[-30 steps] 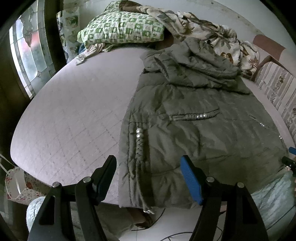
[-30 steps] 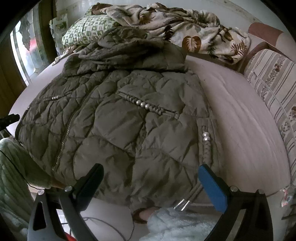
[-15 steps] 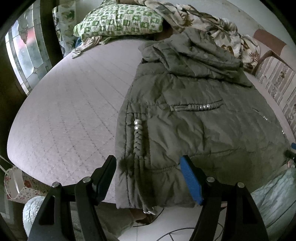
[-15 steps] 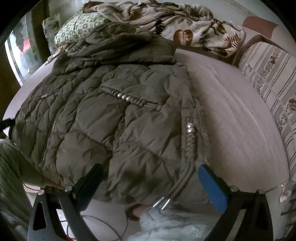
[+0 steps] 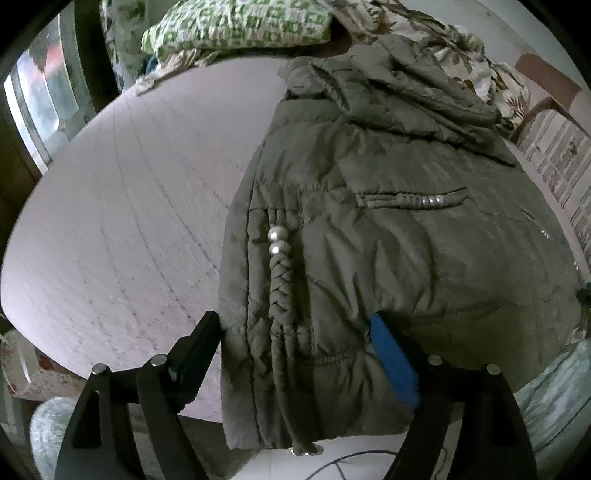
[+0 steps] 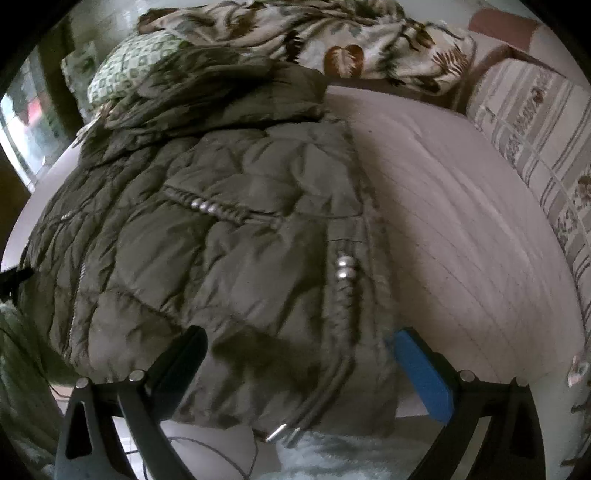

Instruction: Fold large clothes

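Bare bed (image 5: 122, 221) left of jacket (image 5: 369, 240) and right of it; pillow (image 5: 240, 26), blanket (image 6: 314, 40) block far end.

Olive quilted hooded jacket (image 5: 388, 236) lay flat on pale lilac bed (image 5: 122, 229); left gripper (image 5: 295, 332) spread wide, straddling its hem corner.

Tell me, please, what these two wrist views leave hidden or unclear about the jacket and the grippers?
- Jacket sleeves: neither view shows them; probably tucked under the body or hood.
- Jacket hem: hangs over the bed edge; in the left wrist view the fingers cover part of it.
- Left gripper and right gripper: open around the hem; contact unclear.
- Right wrist view: motion blur smears the quilting.
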`<state>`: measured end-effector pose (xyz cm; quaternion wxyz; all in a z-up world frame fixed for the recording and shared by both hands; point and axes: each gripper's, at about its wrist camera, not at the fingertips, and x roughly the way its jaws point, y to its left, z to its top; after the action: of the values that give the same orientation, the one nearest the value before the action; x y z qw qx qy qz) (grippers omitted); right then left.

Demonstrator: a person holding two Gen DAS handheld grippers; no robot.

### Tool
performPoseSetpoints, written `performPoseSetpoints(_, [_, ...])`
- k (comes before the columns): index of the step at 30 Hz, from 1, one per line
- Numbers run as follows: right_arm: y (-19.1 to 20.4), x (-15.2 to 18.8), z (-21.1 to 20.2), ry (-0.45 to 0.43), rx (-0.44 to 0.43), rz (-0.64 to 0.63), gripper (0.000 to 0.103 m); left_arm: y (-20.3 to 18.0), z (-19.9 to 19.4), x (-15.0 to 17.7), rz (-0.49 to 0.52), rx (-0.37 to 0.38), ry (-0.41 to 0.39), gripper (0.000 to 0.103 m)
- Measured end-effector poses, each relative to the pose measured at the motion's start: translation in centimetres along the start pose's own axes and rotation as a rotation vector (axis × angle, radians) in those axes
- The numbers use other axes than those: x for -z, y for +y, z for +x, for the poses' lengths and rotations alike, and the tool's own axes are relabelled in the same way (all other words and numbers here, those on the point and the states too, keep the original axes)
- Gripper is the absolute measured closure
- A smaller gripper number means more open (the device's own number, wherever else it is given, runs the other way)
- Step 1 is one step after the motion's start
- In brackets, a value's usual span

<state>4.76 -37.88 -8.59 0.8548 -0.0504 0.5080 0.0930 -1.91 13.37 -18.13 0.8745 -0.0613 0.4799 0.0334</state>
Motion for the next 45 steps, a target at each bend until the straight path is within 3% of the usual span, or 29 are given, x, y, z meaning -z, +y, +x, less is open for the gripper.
performPoseSetpoints(4, [-0.9,-0.2,1.2,0.041,-0.019,0.032,0.000,0.6,0.4,0.2,-0.030,0.028,-0.001,0.016])
performPoseSetpoints(21, [-1.2,-0.2,5.0,0.125,-0.087,0.084,0.000,-2.9,2.8,-1.1,0.071,-0.022,0.007,0.000])
performPoseSetpoints(37, [0.1,0.0,6.2,0.144,-0.094,0.081,0.000,-1.8,3.1,-0.9,0.091,-0.004,0.013,0.001])
performPoseSetpoints(40, [0.5,0.2,6.4,0.128,-0.110,0.091,0.007,-2.5,2.5,-0.7,0.104,0.000,0.008,0.007])
performPoseSetpoints(45, [0.3,0.5,5.5,0.098,-0.156,0.131,0.032,-3.7,2.1,-0.4,0.137,0.011,0.006,0.024])
